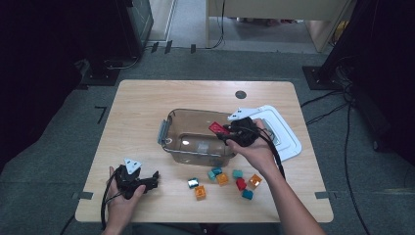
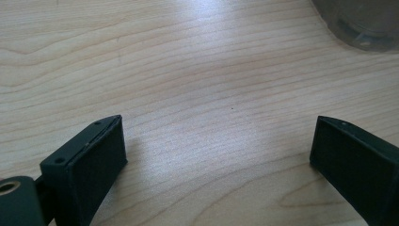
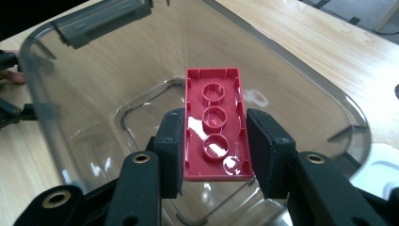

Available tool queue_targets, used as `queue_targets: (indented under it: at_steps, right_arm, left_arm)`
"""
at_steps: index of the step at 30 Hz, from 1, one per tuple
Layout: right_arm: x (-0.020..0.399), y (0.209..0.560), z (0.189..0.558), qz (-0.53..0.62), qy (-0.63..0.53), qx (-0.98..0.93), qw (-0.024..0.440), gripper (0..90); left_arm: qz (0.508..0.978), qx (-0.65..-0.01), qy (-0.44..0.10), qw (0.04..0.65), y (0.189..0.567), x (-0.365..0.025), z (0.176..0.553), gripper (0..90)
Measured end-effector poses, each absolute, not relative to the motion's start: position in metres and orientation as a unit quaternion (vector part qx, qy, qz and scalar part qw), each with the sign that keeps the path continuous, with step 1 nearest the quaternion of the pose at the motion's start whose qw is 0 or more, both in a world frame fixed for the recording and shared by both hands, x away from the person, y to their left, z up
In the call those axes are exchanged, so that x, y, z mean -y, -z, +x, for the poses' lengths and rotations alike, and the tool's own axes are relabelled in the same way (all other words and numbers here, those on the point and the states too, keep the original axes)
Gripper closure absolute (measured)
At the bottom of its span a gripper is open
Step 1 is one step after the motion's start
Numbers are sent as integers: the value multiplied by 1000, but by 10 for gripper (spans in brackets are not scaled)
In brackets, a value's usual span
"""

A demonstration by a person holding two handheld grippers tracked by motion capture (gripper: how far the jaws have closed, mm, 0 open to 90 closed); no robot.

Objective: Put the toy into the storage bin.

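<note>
— Holding a flat red plastic building brick point(image 3: 215, 126) by its long sides in the right tongs point(image 3: 214, 141), underside rings up, just above the open mouth of the clear brownish plastic tub point(image 1: 169, 128). Gripped near one end only, far end jutting free.

— Risk in that?

— Could pivot between the pads point(image 3: 171, 141) if bumped on the tub's rim. Smooth plastic sides, narrow contact, so a knock might twist it loose and drop it on the wooden table point(image 1: 142, 98) instead of inside.

— And if let go from here?

— Probably lands inside, but may bounce on the hard bottom. Lowering further before opening would cut that down. Worth watching the grey latch point(image 1: 162, 132) on the tub's end too; could catch on it when pulling back.

— Left side?

— Left tongs point(image 1: 155, 177) resting spread wide with nothing between them, low over bare table near the front edge, well apart from the tub. No trouble there, though also not steadying the tub, so a push from the right tongs could slide it toward the white lid point(image 1: 288, 137) beside it.

— Loose bricks?

— Small coloured bricks point(image 1: 230, 178), orange, teal, red and one clear, scattered on the table just in front of the tub, under the right forearm point(image 1: 274, 181). Could get swept off by a dropped sleeve or trailing cable.
</note>
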State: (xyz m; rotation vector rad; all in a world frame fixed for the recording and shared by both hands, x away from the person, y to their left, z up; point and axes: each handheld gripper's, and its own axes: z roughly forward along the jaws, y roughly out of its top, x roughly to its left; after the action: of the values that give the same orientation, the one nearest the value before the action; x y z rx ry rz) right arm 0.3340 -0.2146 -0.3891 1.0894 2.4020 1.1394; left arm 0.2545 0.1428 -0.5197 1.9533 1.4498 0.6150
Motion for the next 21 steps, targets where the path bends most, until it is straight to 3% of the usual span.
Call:
queue_targets:
  at_steps: [9, 18, 21]
  right_arm:
    - [207, 403, 348, 383, -359, -844, 110, 582]
    - [207, 401, 344, 371, -376, -843, 101, 450]
    - [209, 398, 340, 370, -386, -839, 100, 360]
  left_arm:
    - [741, -548, -233, 310, 520, -143, 255, 37]
    - [741, -548, -232, 310, 520, -143, 255, 37]
    - [740, -550, -233, 311, 520, -143, 255, 37]
